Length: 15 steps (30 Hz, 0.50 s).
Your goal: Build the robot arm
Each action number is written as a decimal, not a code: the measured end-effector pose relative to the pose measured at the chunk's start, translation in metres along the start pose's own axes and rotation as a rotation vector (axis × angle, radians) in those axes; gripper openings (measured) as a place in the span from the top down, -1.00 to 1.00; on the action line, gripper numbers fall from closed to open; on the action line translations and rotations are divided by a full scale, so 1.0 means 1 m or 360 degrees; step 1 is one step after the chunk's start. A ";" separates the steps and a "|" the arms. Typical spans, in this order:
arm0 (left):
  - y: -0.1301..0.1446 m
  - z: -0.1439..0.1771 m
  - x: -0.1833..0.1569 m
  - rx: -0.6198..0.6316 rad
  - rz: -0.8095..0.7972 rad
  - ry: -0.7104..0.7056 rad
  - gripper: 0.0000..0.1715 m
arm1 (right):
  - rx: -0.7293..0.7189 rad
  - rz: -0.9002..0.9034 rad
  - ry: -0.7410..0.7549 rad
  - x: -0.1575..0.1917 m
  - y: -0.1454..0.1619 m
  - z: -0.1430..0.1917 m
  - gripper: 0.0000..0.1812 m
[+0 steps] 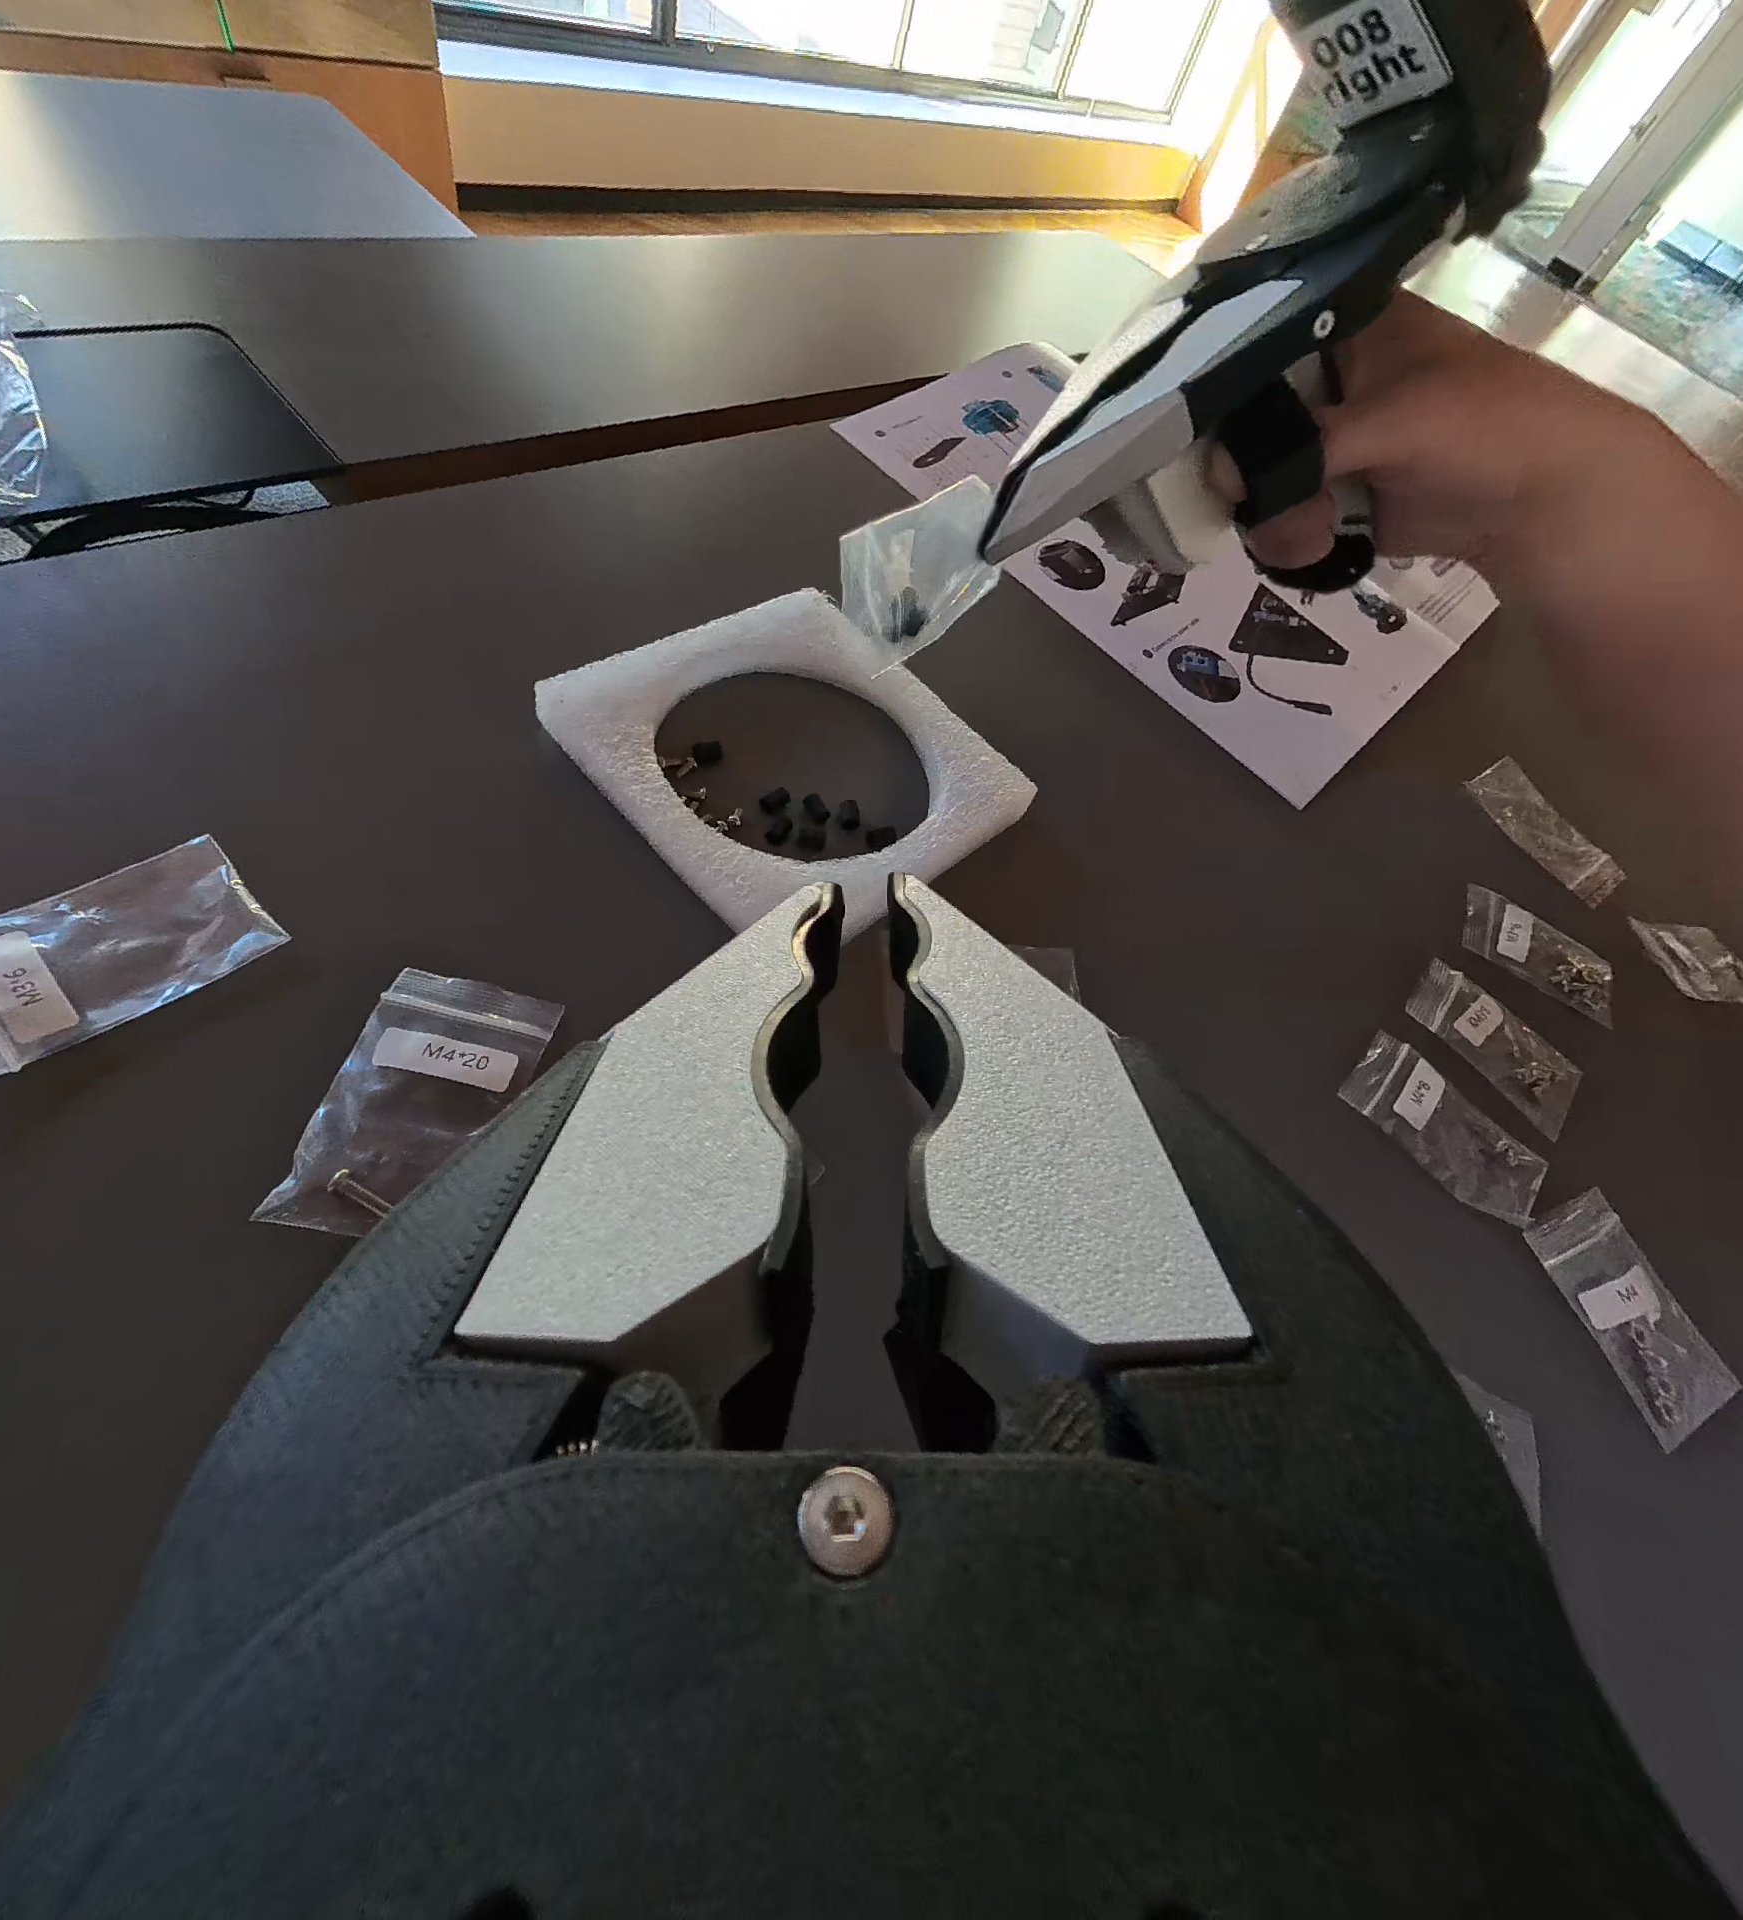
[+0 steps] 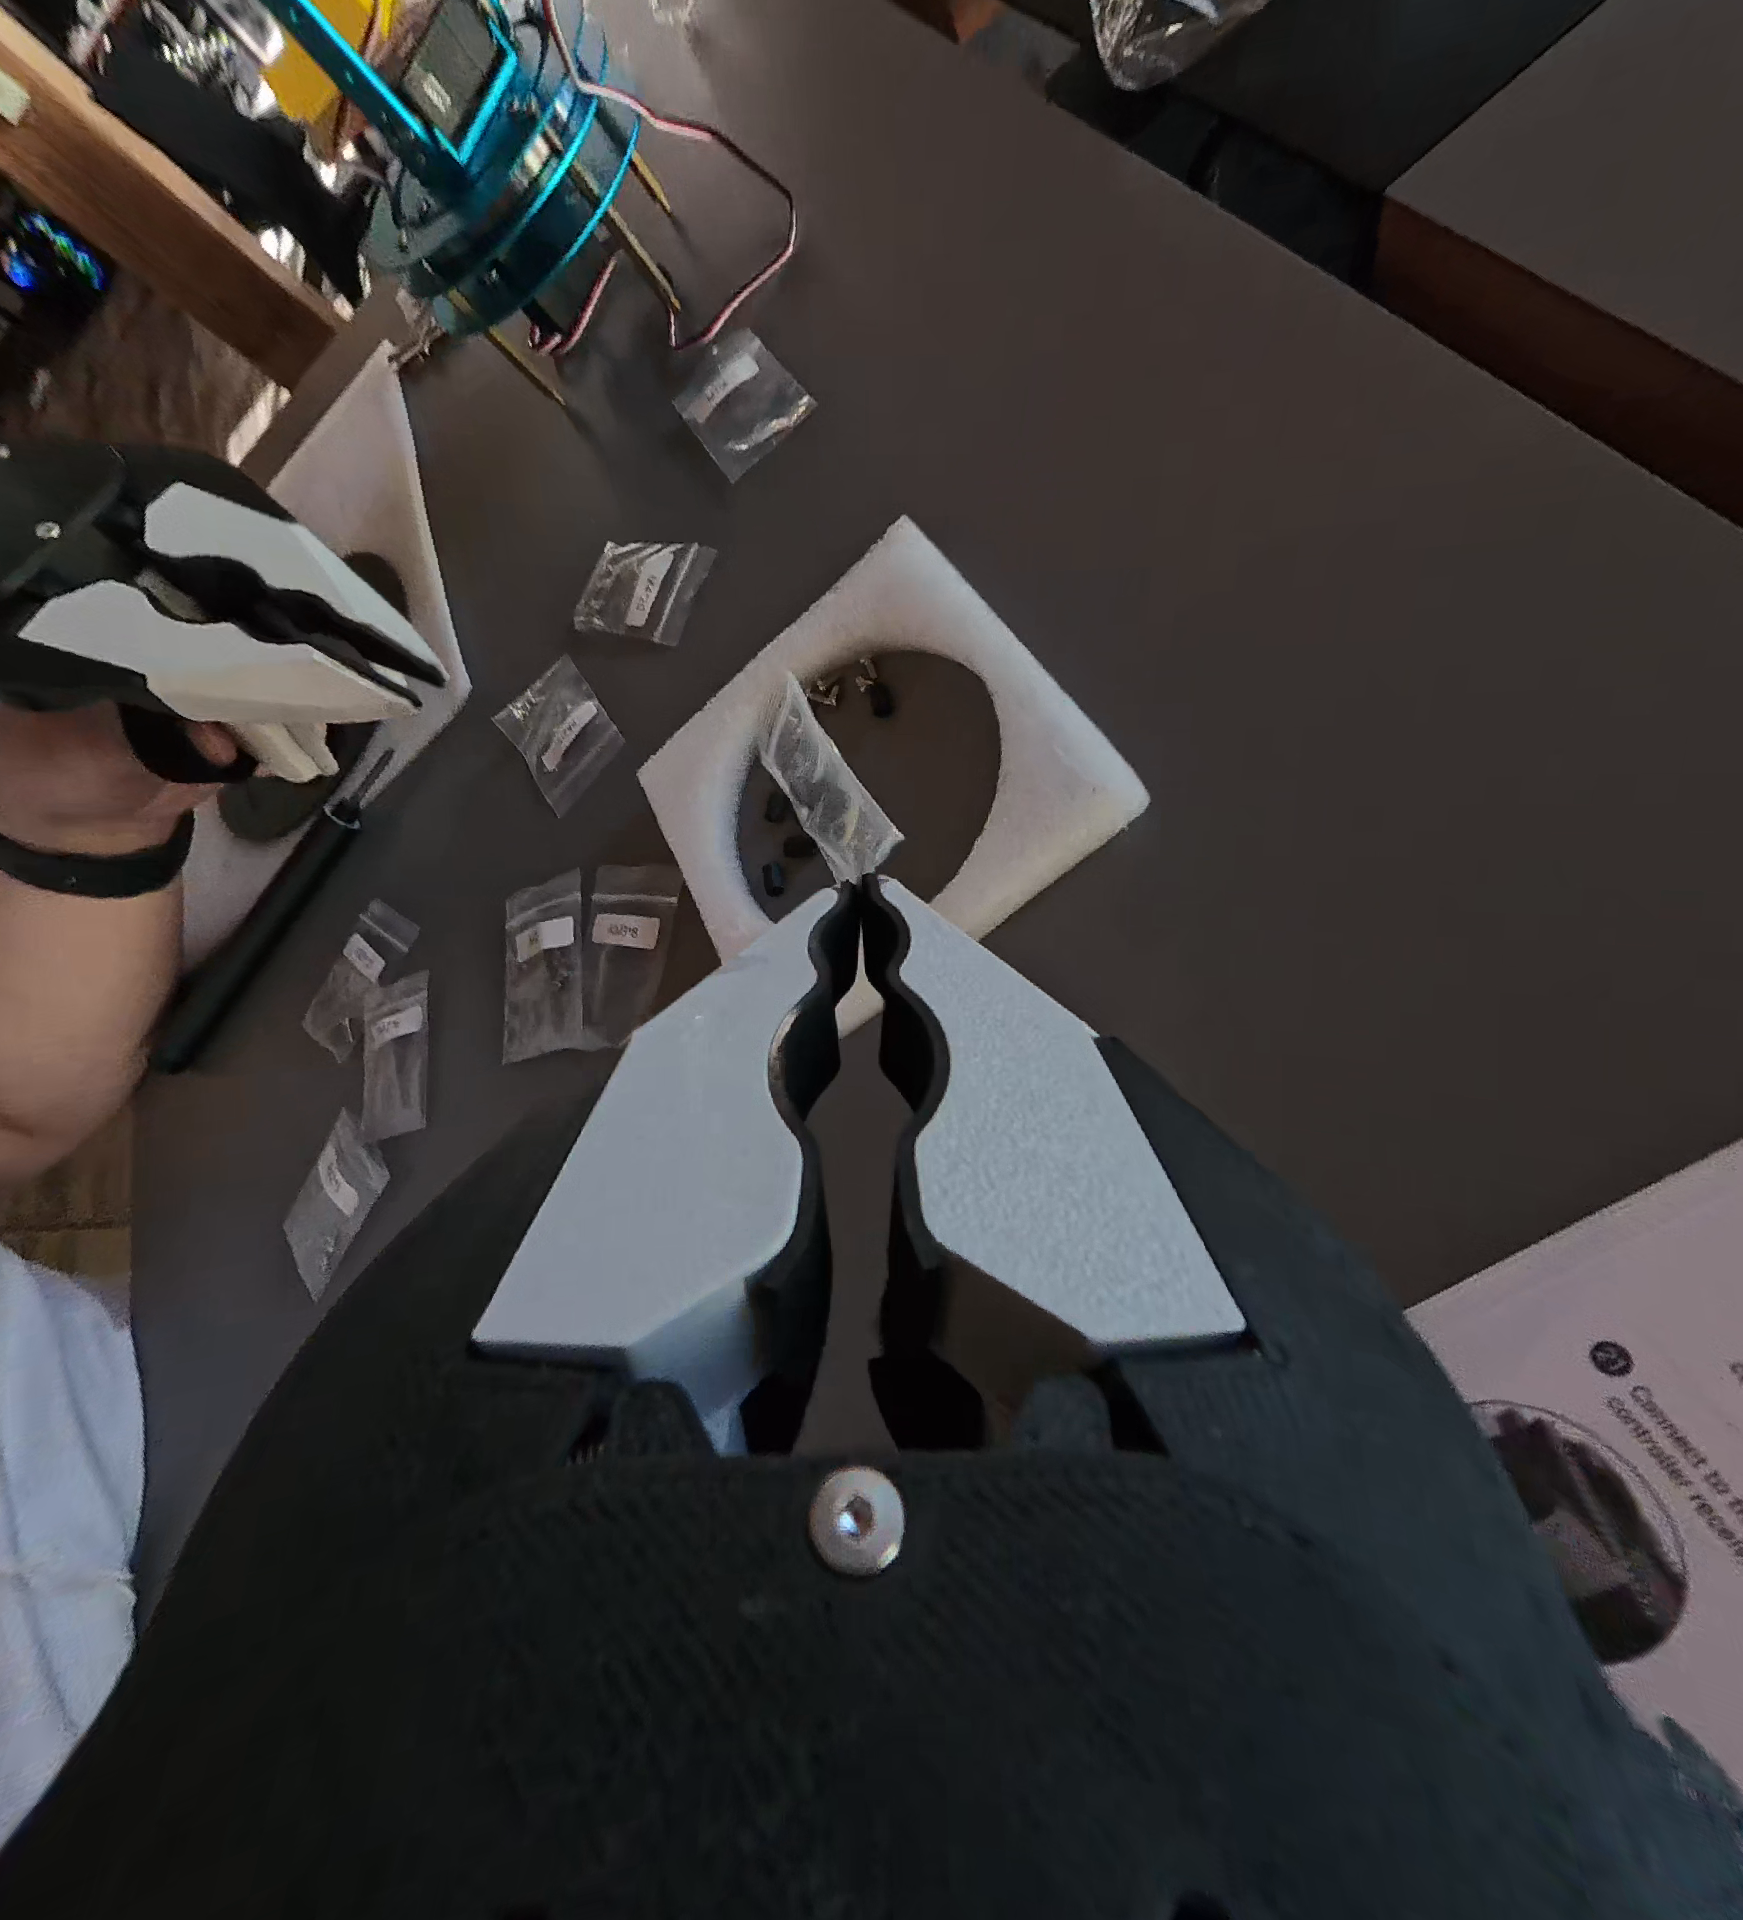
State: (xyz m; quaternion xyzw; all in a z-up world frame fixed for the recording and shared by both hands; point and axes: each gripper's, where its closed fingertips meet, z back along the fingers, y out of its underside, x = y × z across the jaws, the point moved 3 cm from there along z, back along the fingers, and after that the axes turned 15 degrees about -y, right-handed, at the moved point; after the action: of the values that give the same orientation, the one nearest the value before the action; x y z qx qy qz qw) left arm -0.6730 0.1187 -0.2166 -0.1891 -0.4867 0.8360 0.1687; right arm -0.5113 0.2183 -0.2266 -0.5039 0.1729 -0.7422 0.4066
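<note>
Labelled bags lay at the bench's left. The left claw hung released, empty, near the foam frame. The right claw pinched a clear bag above it; a leaflet lay rightward.

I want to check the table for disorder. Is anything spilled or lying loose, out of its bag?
Yes. Small black parts and little screws lie loose inside the round hole of the white foam frame. The right tongs hold a small clear bag tilted above that hole. The other bags lie flat.
</note>
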 end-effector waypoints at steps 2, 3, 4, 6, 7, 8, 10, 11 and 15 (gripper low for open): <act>0.000 0.000 0.001 -0.0003 0.0019 -0.0002 0.91 | -0.0077 -0.0028 0.0024 0.003 0.001 0.003 1.00; 0.000 -0.001 0.001 -0.0004 0.0030 -0.0002 0.91 | -0.0123 -0.0044 0.0031 0.005 0.001 0.005 1.00; 0.000 -0.001 0.002 -0.0006 0.0040 -0.0002 0.91 | -0.0173 -0.0058 0.0028 0.007 0.001 0.006 1.00; -0.002 0.000 0.003 -0.0017 0.0053 -0.0004 0.91 | -0.0250 -0.0092 0.0031 0.009 0.000 0.009 1.00; -0.003 0.001 0.003 -0.0026 0.0055 -0.0009 0.91 | -0.0276 -0.0104 0.0036 0.009 -0.001 0.010 1.00; -0.004 0.002 0.004 -0.0037 0.0055 -0.0015 0.91 | -0.0291 -0.0110 0.0046 0.009 -0.001 0.011 1.00; -0.006 0.003 0.005 -0.0057 0.0055 -0.0033 0.91 | -0.0311 -0.0113 0.0061 0.007 -0.001 0.011 1.00; -0.006 0.003 0.006 -0.0062 0.0055 -0.0043 0.91 | -0.0287 -0.0130 0.0067 0.005 0.001 0.010 1.00; -0.006 0.004 0.008 -0.0070 0.0058 -0.0058 0.90 | -0.0246 -0.0115 0.0088 0.002 0.001 0.009 1.00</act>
State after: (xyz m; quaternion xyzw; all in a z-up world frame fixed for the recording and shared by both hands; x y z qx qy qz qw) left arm -0.6810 0.1222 -0.2108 -0.1863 -0.5045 0.8313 0.1402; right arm -0.5029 0.2175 -0.2215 -0.5189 0.2227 -0.7545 0.3345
